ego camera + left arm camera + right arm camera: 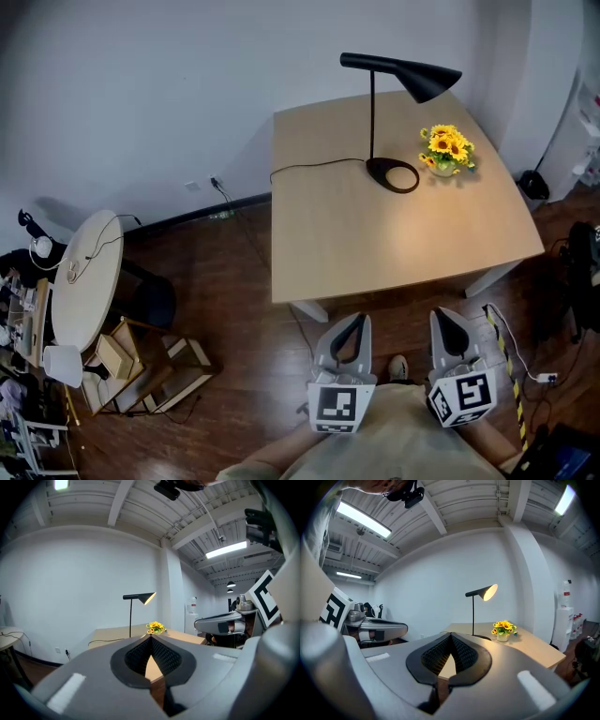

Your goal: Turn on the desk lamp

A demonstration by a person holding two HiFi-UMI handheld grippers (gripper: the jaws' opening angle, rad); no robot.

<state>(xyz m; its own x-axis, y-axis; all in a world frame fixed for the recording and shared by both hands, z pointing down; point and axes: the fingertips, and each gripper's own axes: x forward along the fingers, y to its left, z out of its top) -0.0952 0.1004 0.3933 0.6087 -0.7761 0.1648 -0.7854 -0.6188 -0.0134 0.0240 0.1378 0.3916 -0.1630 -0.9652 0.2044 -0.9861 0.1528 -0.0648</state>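
Observation:
The black desk lamp (412, 75) stands at the far side of the light wooden table (375, 253). Its shade glows and a warm patch of light falls on the tabletop around its ring base (392, 175). It also shows lit as the lamp (140, 597) in the left gripper view and the lamp (483, 592) in the right gripper view. My left gripper (354, 323) and right gripper (448, 322) hang side by side over the floor, just short of the table's near edge. Both are shut with nothing between their jaws, far from the lamp.
A small pot of sunflowers (447, 150) sits right of the lamp base. The lamp's cord (314, 166) runs left off the table to a wall outlet (214, 181). A round white table (86, 277) and wooden racks (141, 370) stand at the left.

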